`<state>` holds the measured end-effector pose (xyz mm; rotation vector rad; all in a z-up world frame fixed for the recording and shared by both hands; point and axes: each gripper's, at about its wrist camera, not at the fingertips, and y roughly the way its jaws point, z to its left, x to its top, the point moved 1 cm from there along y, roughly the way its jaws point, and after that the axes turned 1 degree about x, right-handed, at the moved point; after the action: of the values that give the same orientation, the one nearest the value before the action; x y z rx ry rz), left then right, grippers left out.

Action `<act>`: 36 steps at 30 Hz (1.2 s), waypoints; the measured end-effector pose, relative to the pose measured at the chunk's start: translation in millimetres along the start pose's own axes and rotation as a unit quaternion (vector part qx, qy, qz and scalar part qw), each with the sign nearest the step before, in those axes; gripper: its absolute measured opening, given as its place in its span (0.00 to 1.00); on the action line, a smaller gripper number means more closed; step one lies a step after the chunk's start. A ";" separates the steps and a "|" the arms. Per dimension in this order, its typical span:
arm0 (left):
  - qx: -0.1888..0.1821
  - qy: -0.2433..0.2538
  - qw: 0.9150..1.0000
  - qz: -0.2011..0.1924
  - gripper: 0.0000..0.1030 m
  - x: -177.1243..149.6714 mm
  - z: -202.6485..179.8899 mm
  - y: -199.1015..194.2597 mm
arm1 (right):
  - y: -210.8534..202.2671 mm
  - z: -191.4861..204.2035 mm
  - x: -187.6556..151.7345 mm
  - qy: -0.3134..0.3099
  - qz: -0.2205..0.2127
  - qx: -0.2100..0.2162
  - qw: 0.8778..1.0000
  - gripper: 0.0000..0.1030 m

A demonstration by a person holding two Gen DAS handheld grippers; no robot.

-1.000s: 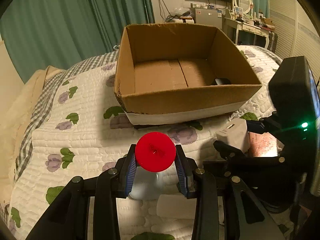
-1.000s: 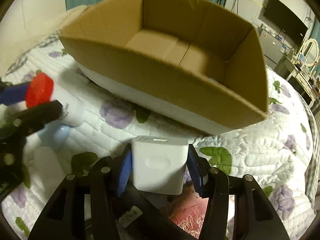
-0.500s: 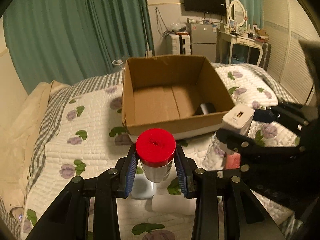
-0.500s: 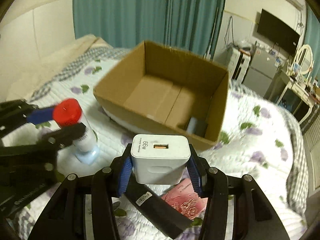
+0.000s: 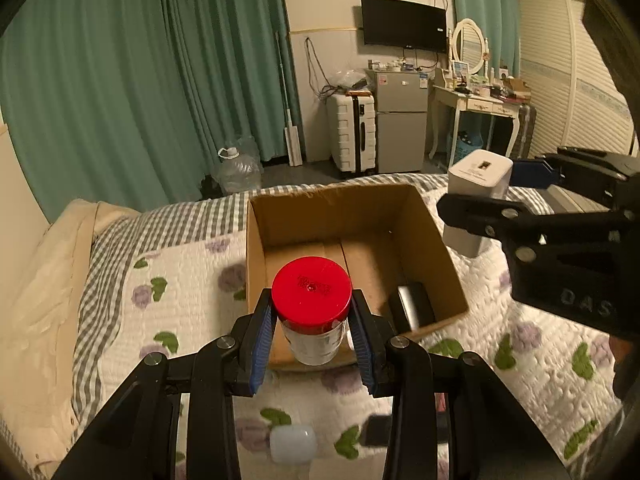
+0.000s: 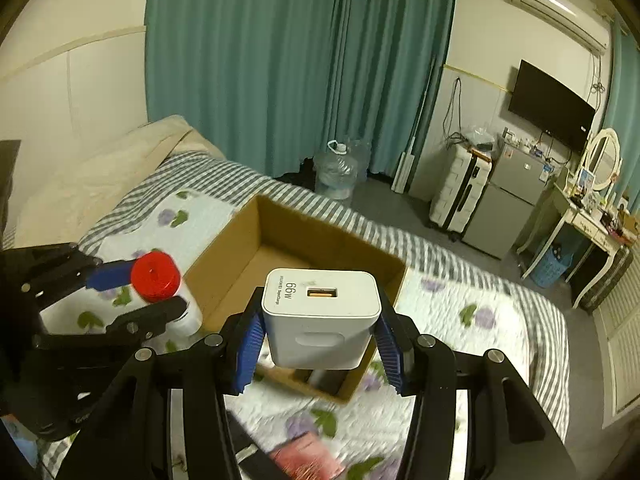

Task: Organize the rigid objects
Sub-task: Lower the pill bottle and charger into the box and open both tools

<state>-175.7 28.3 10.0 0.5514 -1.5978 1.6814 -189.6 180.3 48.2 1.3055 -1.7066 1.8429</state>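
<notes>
The red-capped jar (image 5: 312, 312) sits clamped between my left gripper (image 5: 313, 334) pads, held upright in the air over the near edge of the open cardboard box (image 5: 256, 256). The white 66W charger (image 6: 320, 316) is pinched in my right gripper (image 6: 318, 340), port face up, above the box's near right corner. A dark flat object (image 5: 412, 306) lies inside the box at its right side. The box rests on the floral quilt (image 5: 180, 280), where a small white container (image 5: 292, 444) and a red booklet (image 6: 308, 460) lie near me.
</notes>
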 end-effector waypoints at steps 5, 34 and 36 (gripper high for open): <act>0.010 0.000 1.000 0.012 0.36 11.1 4.1 30.7 | 46.5 -13.0 12.4 -0.005 0.022 -0.005 1.000 0.49; 0.020 -0.007 0.998 0.057 0.36 17.7 -0.4 109.8 | 171.9 -35.9 -14.8 0.027 0.077 0.007 0.997 0.69; 0.019 -0.008 0.998 0.052 0.36 22.2 -1.0 113.8 | 163.8 -39.6 -12.8 0.032 0.065 0.004 0.997 0.69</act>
<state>-275.1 39.6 -48.4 0.5094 -1.6342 1.7913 -320.1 180.8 -59.2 1.1502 -1.7905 1.9436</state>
